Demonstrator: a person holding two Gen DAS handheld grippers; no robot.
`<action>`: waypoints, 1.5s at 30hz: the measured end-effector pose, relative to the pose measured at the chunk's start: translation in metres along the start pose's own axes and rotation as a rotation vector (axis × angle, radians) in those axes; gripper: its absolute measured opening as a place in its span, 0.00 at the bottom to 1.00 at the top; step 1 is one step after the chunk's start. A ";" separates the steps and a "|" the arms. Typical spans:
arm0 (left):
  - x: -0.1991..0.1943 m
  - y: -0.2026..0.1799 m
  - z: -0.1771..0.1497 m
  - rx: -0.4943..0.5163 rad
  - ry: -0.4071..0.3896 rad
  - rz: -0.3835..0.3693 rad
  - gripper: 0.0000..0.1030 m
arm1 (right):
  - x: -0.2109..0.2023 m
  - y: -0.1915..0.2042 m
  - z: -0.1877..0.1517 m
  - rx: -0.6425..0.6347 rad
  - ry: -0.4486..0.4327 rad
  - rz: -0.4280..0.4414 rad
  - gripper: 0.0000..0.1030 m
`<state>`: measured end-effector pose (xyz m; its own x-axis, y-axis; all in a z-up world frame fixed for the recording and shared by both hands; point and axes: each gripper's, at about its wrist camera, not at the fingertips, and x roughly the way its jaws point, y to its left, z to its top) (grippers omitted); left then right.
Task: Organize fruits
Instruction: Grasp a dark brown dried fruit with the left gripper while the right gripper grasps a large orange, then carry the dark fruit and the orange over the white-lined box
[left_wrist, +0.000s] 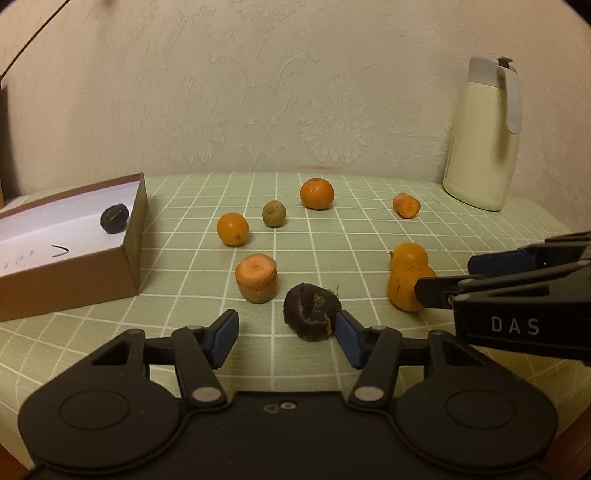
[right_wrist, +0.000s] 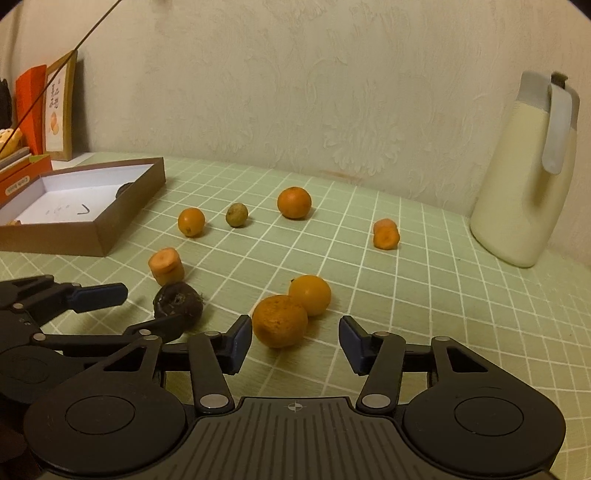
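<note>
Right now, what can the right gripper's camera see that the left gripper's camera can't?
Only the right wrist view shows the framed picture and the orange boxes behind the brown box. Only the left wrist view shows clearly the dark fruit in the box; the other view catches just its edge over the box wall. Both show the brown box, the white jug, the green checked cloth, the dark fruit on the cloth, oranges, carrot pieces and both pairs of fingers, open.
</note>
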<state>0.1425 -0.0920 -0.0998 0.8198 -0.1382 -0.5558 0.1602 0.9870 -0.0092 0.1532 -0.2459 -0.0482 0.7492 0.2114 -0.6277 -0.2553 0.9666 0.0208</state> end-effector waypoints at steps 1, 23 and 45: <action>0.000 0.000 0.000 -0.003 0.000 -0.002 0.46 | 0.001 -0.001 0.000 0.011 0.004 0.006 0.50; 0.024 0.008 0.012 -0.061 0.019 0.004 0.37 | 0.022 -0.003 0.006 0.054 0.030 0.054 0.47; 0.017 0.007 0.010 -0.026 0.019 0.021 0.25 | 0.028 0.009 0.007 0.003 0.051 0.036 0.38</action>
<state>0.1636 -0.0887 -0.1009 0.8121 -0.1163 -0.5718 0.1284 0.9915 -0.0192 0.1759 -0.2301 -0.0600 0.7075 0.2380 -0.6654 -0.2795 0.9591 0.0459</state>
